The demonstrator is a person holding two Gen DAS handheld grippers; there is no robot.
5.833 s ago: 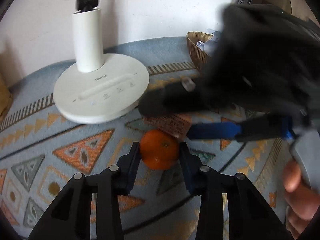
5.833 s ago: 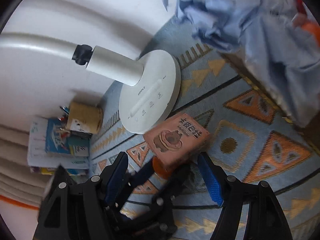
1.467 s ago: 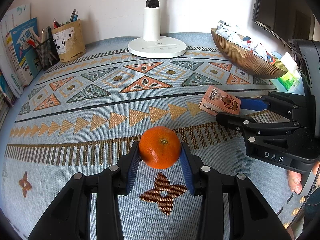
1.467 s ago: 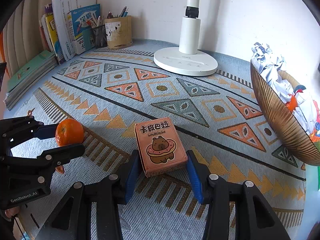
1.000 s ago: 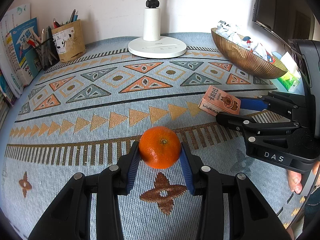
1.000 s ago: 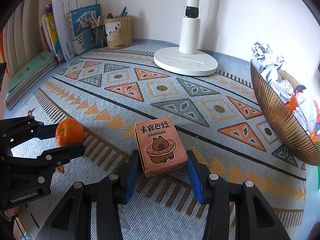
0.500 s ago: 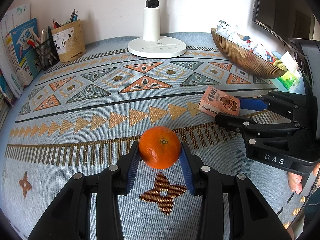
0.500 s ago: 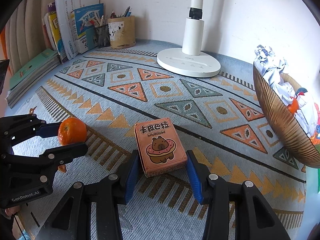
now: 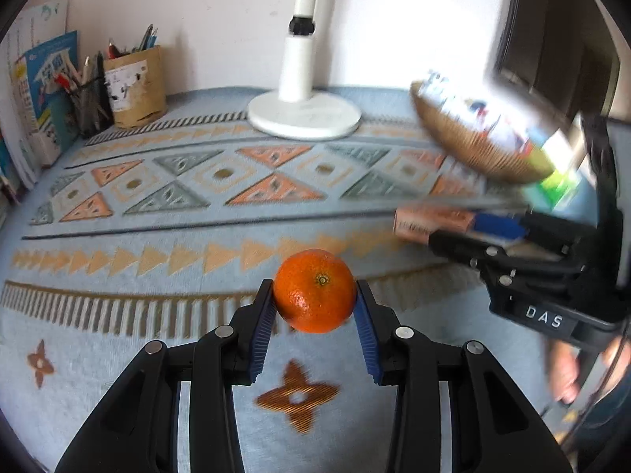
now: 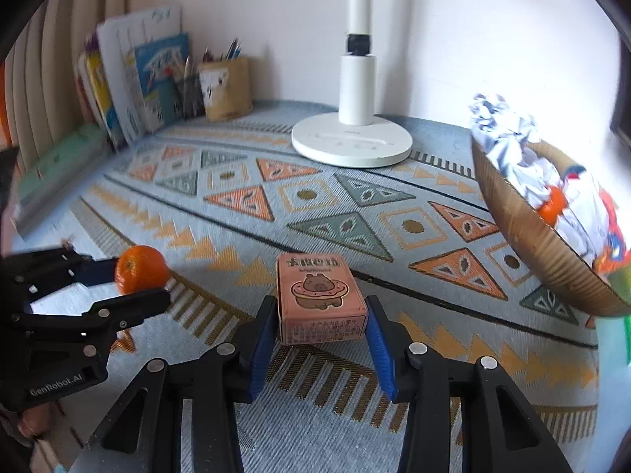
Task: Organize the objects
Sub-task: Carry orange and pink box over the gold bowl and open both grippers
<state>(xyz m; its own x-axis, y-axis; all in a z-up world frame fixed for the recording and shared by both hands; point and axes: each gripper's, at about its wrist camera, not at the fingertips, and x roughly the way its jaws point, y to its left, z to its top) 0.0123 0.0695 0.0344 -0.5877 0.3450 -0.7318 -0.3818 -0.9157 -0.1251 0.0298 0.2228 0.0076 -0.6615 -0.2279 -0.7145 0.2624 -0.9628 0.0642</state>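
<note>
An orange (image 9: pixel 314 291) sits pinched between the blue pads of my left gripper (image 9: pixel 314 289), which is shut on it just above the patterned cloth. The right wrist view shows the same orange (image 10: pixel 140 269) at far left, in the left gripper (image 10: pixel 140 282). A pink box with a cartoon animal (image 10: pixel 319 295) lies between the pads of my right gripper (image 10: pixel 321 307); its jaws are closing on the box's sides and hold it a little off the cloth. In the left wrist view the box (image 9: pixel 426 222) and right gripper (image 9: pixel 453 232) appear blurred at right.
A white lamp base (image 10: pixel 351 146) stands at the back middle. A ribbed brown bowl (image 10: pixel 544 252) full of crumpled paper and wrappers sits at the right. A pen holder (image 9: pixel 134 86) and upright books (image 10: pixel 134 79) line the back left. A hand (image 9: pixel 568 374) shows at the right.
My right gripper has risen slightly and rolled with the pink box, whose front side now shows. The left gripper still holds the orange; its view has tilted a little.
</note>
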